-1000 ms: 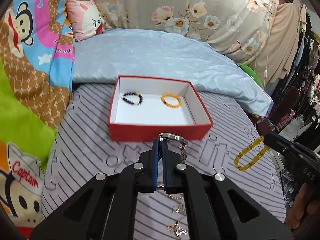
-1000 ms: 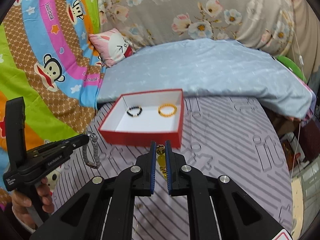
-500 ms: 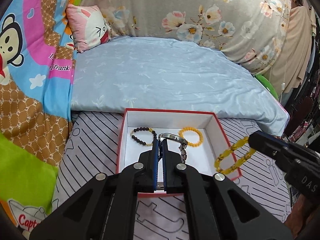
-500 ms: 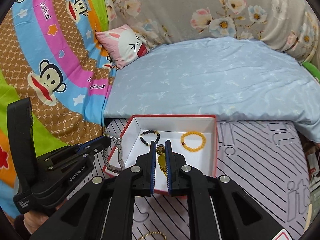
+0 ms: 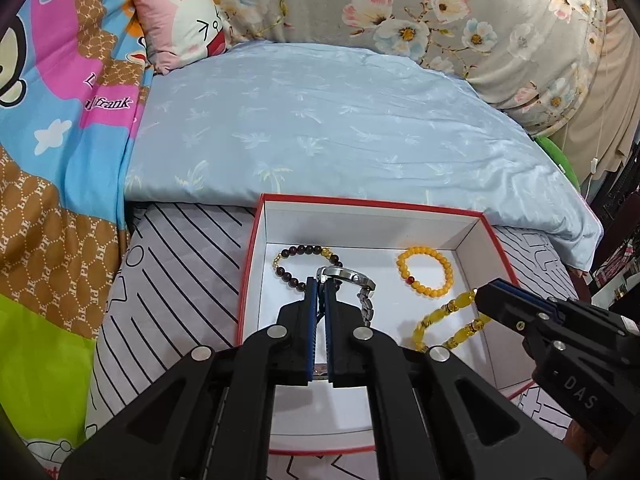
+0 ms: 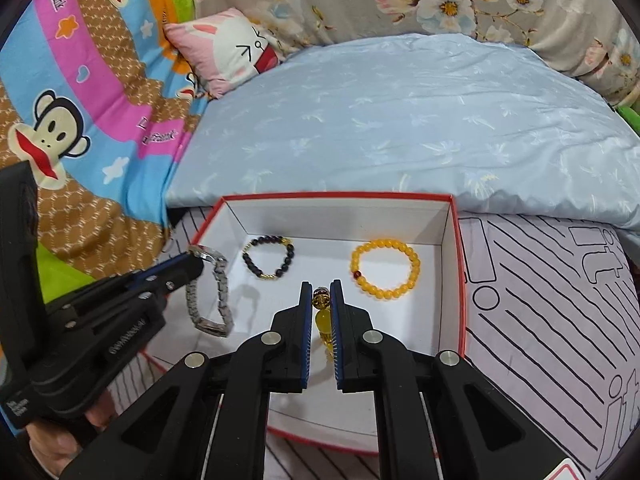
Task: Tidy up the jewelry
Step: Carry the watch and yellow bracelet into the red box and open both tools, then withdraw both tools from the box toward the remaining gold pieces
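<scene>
Jewelry box of red card with a white inside (image 5: 256, 264) sits on the striped grey bed sheet (image 6: 540, 300). Left tongs (image 5: 321, 286) pinch a silver metal-link watch (image 6: 212, 292) above it; right tongs (image 6: 321, 304) clamp a yellow glass-bead bracelet (image 5: 444, 320). Dark-bead (image 5: 298, 266) and orange-bead (image 6: 384, 266) bracelets lie inside.

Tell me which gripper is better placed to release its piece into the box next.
Either, slightly the right gripper: its yellow bracelet hangs over bare floor of the red box; the left gripper's watch hangs near the dark bracelet.
</scene>
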Tool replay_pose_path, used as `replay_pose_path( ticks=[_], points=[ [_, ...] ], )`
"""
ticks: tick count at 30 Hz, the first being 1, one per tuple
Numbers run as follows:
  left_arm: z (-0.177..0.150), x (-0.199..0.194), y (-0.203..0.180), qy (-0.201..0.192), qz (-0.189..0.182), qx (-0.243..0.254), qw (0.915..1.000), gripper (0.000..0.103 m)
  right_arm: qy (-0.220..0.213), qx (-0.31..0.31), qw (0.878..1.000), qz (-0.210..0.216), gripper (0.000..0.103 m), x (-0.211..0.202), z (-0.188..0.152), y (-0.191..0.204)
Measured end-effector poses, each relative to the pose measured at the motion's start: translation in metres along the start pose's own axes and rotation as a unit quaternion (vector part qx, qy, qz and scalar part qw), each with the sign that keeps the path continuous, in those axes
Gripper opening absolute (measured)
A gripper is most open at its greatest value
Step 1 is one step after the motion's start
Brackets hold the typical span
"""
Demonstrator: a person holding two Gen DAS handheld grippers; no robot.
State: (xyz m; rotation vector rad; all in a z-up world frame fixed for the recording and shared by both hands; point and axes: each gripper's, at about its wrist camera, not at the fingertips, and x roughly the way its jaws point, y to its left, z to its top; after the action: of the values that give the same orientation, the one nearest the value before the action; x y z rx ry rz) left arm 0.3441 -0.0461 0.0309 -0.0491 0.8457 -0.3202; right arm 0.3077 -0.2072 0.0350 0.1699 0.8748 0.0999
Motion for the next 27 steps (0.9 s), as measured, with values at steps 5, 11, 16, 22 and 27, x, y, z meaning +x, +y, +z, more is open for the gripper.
replay_pose_path(
  ticks=[5, 11, 16, 22, 27],
  points=[
    [-0.005, 0.009, 0.004, 0.000, 0.004, -0.002, 1.0000, 0.007, -0.014, -0.015, 0.998, -0.055, 0.016, -0.005, -0.010, -0.007],
    [-0.021, -0.010, 0.016, -0.019, 0.021, -0.010, 0.9995, 0.038, -0.037, -0.025, 0.997, -0.062, 0.027, -0.040, -0.033, -0.004],
    [-0.045, -0.037, 0.024, -0.024, 0.022, -0.017, 0.9993, 0.041, -0.035, -0.015, 0.998, -0.048, 0.028, -0.069, -0.064, -0.002],
    [-0.080, -0.069, 0.023, -0.017, 0.008, -0.033, 0.9993, 0.041, -0.031, 0.007, 0.999, -0.039, 0.029, -0.101, -0.105, -0.004],
    [-0.107, -0.086, 0.012, -0.009, 0.015, -0.020, 0.9997, 0.041, -0.023, 0.011, 0.999, -0.048, 0.029, -0.118, -0.136, -0.004]
  ],
)
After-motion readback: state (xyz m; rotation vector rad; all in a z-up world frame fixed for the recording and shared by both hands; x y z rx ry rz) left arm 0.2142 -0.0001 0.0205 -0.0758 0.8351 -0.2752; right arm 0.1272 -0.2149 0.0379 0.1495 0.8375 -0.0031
